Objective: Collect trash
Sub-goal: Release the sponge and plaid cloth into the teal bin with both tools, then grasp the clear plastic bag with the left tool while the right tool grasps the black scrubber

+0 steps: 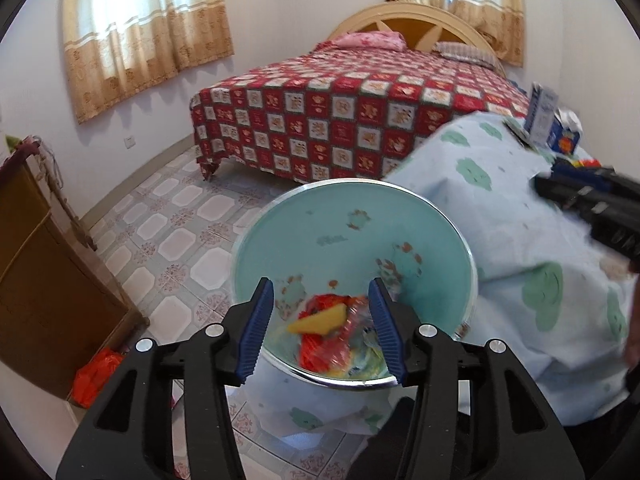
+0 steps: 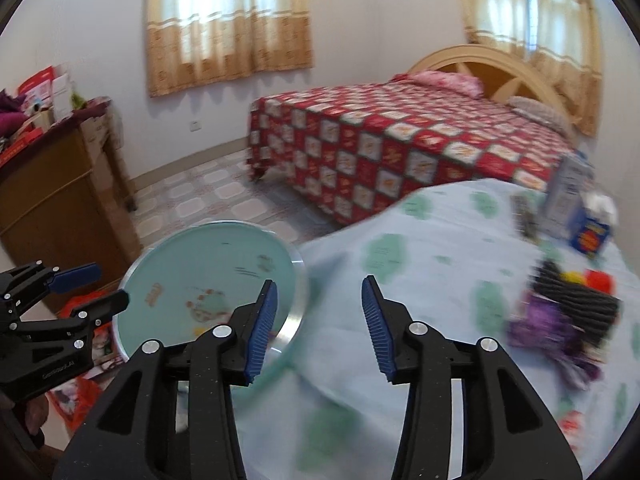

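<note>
A light blue trash bin [image 1: 360, 216] with a metal rim stands on the floor beside the cloth-covered table [image 1: 520, 216]. Red, yellow and clear wrappers [image 1: 328, 328] lie in its bottom. My left gripper [image 1: 324, 328] is open and empty, over the bin's mouth. My right gripper [image 2: 318, 328] is open and empty, above the table's edge next to the bin [image 2: 208, 272]. On the table at right lie a black and purple packet pile [image 2: 568, 316], a blue carton [image 2: 592, 236] and a white carton [image 2: 564, 192]. The left gripper [image 2: 92, 288] also shows at the left of the right wrist view.
A bed [image 1: 352, 112] with a red patterned cover stands behind. A brown wooden cabinet [image 1: 44, 264] is at the left with a red bag [image 1: 96, 376] at its foot. The floor [image 1: 176, 216] is tiled. Curtained windows [image 1: 140, 20] line the far wall.
</note>
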`<state>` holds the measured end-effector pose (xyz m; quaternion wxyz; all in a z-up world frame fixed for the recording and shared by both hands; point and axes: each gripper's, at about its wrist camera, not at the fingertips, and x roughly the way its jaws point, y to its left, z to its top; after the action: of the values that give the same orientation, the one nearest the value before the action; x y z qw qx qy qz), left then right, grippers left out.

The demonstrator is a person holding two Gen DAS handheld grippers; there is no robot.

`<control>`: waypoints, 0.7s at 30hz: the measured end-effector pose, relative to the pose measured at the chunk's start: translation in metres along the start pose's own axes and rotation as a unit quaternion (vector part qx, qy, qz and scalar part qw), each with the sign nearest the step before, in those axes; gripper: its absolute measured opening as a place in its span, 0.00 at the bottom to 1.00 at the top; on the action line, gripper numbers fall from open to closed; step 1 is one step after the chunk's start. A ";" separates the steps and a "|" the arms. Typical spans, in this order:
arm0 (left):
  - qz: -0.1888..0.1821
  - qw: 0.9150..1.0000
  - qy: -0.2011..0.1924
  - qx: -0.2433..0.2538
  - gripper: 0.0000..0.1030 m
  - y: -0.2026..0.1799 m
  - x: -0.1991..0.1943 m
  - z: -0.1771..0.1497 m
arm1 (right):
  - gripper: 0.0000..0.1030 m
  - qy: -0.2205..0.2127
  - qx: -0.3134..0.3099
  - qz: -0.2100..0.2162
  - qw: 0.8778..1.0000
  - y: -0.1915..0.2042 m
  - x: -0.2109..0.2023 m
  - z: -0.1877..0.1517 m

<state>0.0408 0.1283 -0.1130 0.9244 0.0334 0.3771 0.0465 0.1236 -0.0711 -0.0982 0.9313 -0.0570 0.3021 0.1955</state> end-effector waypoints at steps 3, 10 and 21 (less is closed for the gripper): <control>-0.004 1.000 0.005 0.016 0.49 -0.013 0.001 -0.005 | 0.50 -0.010 0.032 -0.039 0.999 -0.042 -0.030 -0.016; -0.031 0.998 0.004 0.048 0.50 -0.060 -0.008 -0.005 | 0.59 -0.019 0.119 -0.145 0.982 -0.143 -0.098 -0.071; -0.105 0.991 -0.012 0.086 0.50 -0.190 -0.024 0.023 | 0.66 -0.033 0.201 -0.215 0.955 -0.225 -0.149 -0.135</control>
<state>0.0513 -0.0636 -0.0984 0.9224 0.0736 0.3696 -0.0844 0.0295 -0.3571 -0.1231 0.9530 0.0746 0.2845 -0.0720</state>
